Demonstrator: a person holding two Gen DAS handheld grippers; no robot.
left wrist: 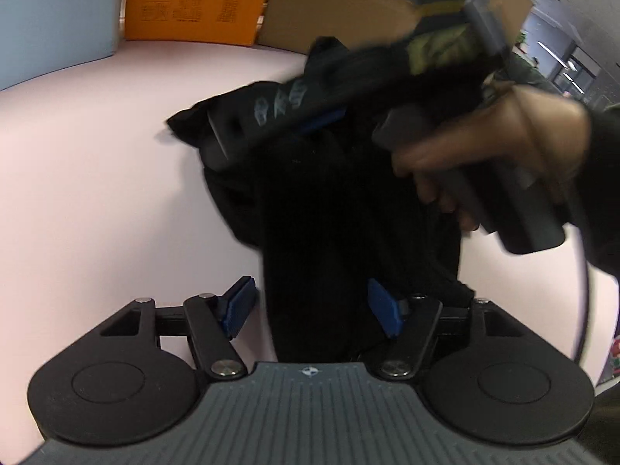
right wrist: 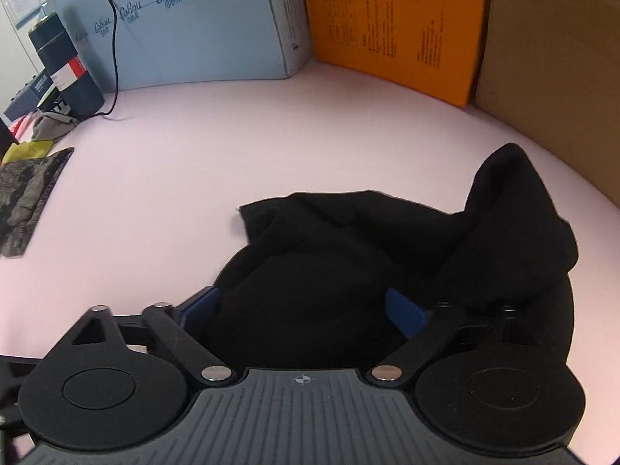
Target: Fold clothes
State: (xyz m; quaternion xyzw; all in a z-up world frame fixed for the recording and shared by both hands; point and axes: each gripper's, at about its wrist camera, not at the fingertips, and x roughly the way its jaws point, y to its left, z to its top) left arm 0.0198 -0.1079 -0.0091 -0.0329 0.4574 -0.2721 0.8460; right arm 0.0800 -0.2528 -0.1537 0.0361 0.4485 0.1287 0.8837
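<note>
A black garment (left wrist: 317, 209) lies crumpled on the pink table (left wrist: 97, 178). My left gripper (left wrist: 314, 308) is open, its blue pads (left wrist: 238, 306) wide apart, with a strip of the cloth running between them. The right gripper, held in a hand (left wrist: 500, 143), shows blurred above the garment's far side in the left wrist view. In the right wrist view the garment (right wrist: 348, 255) bunches between the right gripper's (right wrist: 310, 310) blue pads (right wrist: 407, 312), which stand wide apart with cloth draped over the right one. One corner of the cloth peaks up at the right.
A light blue box (right wrist: 186, 31), an orange board (right wrist: 395, 27) and brown cardboard (right wrist: 554, 69) line the table's back. A dark cylinder (right wrist: 66, 66), a black cable (right wrist: 112, 38), a folded camouflage cloth (right wrist: 27, 197) and small clutter sit at the far left.
</note>
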